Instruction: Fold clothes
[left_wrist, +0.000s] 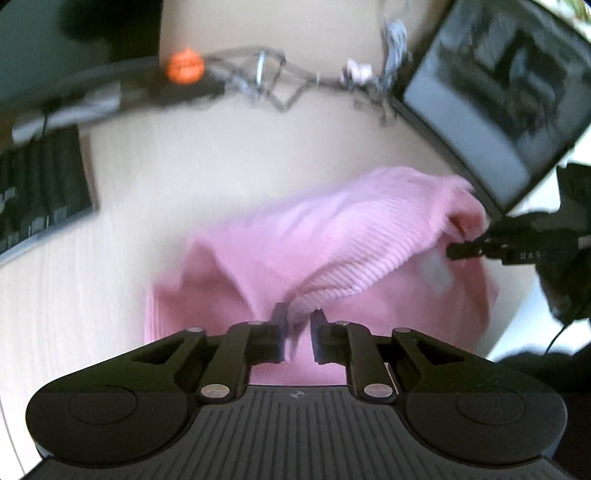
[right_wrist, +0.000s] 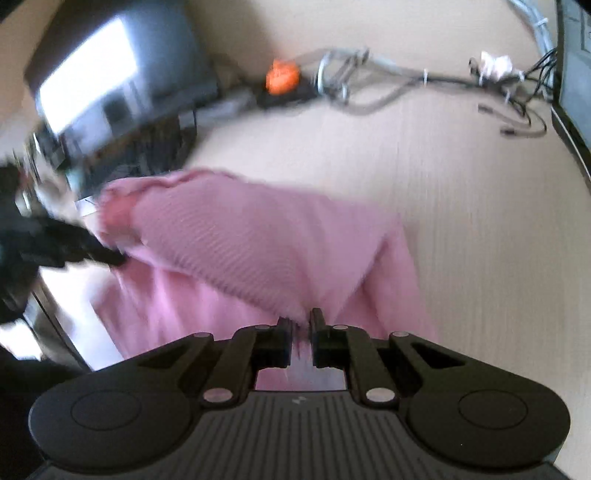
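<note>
Only the letters "DAS" on the right hand-held gripper (left_wrist: 456, 251).

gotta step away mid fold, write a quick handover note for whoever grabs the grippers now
Left gripper: shut on the ribbed edge of the pink garment.
Right gripper: shut on another part of the same edge, raised off the wooden table.
Garment: partly lifted between both grippers, its lower part on the table; both views are motion-blurred.
Nearby: cables and monitors behind, apart from the cloth.
Done: both grips taken, cloth lifted.
Left: probably carry the held edge over, lay it flat, release.
</note>
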